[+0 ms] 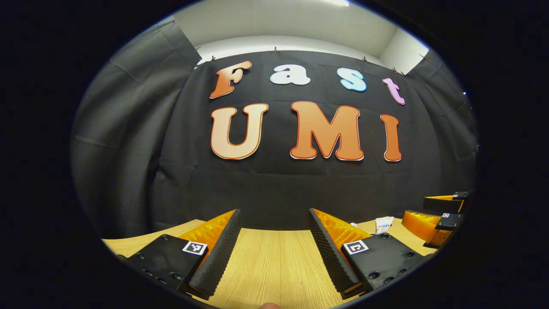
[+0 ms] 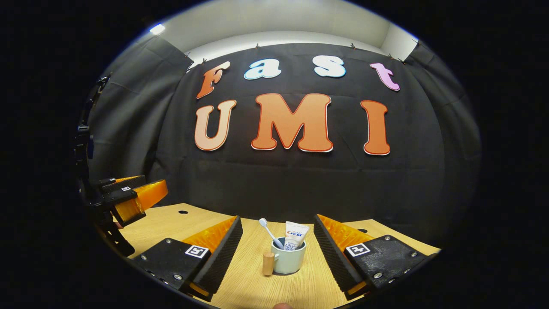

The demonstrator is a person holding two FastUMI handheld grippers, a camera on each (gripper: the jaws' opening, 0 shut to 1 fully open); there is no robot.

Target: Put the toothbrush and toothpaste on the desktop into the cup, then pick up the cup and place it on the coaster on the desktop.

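In my right gripper view, the cup (image 2: 289, 259) stands upright on the wooden desktop (image 2: 253, 283), a pale, smooth mug with a short cylindrical wooden handle on its left side. Inside it the toothbrush (image 2: 270, 233) leans to the left, bristle head up, and the toothpaste (image 2: 295, 235), a flat white tube, stands just beside it on the right.

My right gripper (image 2: 278, 251) has its fingers spread wide to either side of the cup, touching nothing. Each finger is a black ribbed wedge backed with translucent orange plastic, on a black block with a square marker. Off to the left I see my left gripper (image 2: 137, 195) raised above the desk.

In my left gripper view, the left gripper (image 1: 273, 242) is likewise parted, with only pale wood grain between its ribbed pads. The toothpaste tube top (image 1: 384, 224) peeks behind its right finger, with the right gripper (image 1: 433, 214) at the far right.
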